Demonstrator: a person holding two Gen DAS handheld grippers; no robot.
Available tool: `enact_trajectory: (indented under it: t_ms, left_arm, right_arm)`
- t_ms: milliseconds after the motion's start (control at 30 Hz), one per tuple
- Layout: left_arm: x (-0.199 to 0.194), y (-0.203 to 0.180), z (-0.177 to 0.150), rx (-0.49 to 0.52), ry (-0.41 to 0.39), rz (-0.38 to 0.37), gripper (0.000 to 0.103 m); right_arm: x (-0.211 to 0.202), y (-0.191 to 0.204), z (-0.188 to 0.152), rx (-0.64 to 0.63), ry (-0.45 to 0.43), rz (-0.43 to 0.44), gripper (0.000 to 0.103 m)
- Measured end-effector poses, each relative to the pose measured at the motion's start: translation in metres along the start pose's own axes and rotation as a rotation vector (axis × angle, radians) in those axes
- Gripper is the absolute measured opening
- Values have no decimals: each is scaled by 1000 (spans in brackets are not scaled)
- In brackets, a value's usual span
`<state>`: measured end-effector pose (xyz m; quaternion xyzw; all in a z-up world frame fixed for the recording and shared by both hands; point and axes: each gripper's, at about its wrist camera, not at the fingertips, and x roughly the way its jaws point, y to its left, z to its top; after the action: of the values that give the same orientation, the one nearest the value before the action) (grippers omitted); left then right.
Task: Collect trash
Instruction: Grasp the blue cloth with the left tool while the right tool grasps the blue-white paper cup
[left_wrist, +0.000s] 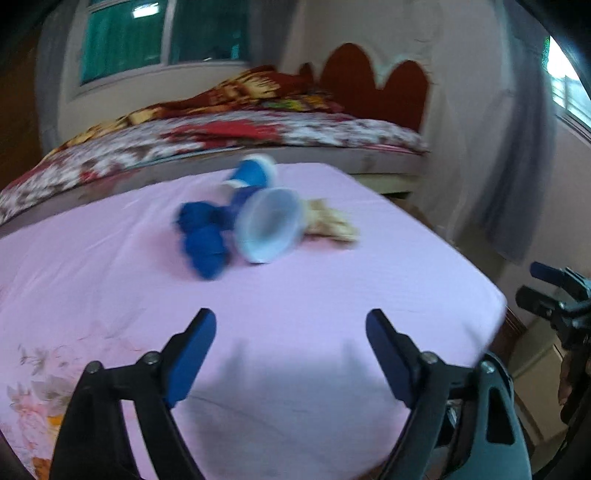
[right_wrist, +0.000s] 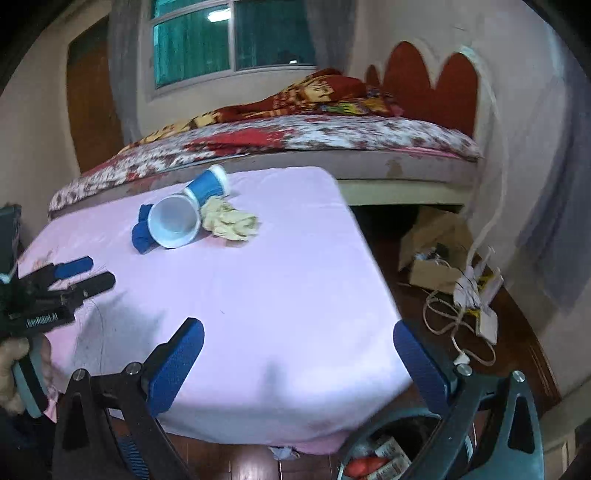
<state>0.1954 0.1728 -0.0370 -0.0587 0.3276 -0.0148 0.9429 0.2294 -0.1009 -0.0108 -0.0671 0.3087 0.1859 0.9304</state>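
Trash lies on a pink-covered table (left_wrist: 295, 314) (right_wrist: 258, 295): a tipped white paper cup (left_wrist: 267, 225) (right_wrist: 173, 221), a blue paper cup (left_wrist: 251, 173) (right_wrist: 208, 186) lying behind it, crumpled blue material (left_wrist: 203, 236) (right_wrist: 142, 232) to its left and crumpled beige paper (left_wrist: 330, 219) (right_wrist: 231, 219) to its right. My left gripper (left_wrist: 291, 325) is open and empty over the table's near part. My right gripper (right_wrist: 299, 339) is open and empty at the table's near right corner. Each gripper shows in the other's view: the right one (left_wrist: 546, 284), the left one (right_wrist: 79, 277).
A bin with trash (right_wrist: 380, 454) sits on the floor below the table's near right corner. A bed with a floral cover (right_wrist: 295, 140) stands behind the table. A cardboard box (right_wrist: 432, 251) and a tangle of cables (right_wrist: 469, 306) lie on the floor at the right.
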Motion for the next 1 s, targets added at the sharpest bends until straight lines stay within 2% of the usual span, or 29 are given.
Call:
enact_trajectory:
  t_ms: [67,133,167,200,400,567,767,867,933,1000]
  left_arm:
    - [6,21,5,-45,4,13,77]
    - [12,39,9,-77,7,29,75]
    - [17,47,11,-91,8,35,73]
    - [18,51,12,-95,8,34,71]
    - [51,72,28,-130,45,26,60]
    - [72,77,34,-143,84,9,50]
    - [84,74,44,-144,86,-15,48]
    - [92,74,48,-139,93,-13,48]
    - [96,76,50,-144,96,-14,48]
    - [98,80,51,-157,98,-25,45]
  right_arm:
    - [17,17,10,-30,-4,19,102]
    - [33,29,23,-41,-3,38,85]
    - [43,35,32,-45,2,64,69]
    - [50,39,38,-48,5,75,62]
    - [98,68,75,-99,15,100,61]
    - [122,91,89,-149,20,156,61]
    - [162,115,107,-185,38,190,48]
    - [181,126,118,-204,44,211,46]
    - [191,133,124,-226,47,231,40]
    - [199,137,128,-236,56,254,16]
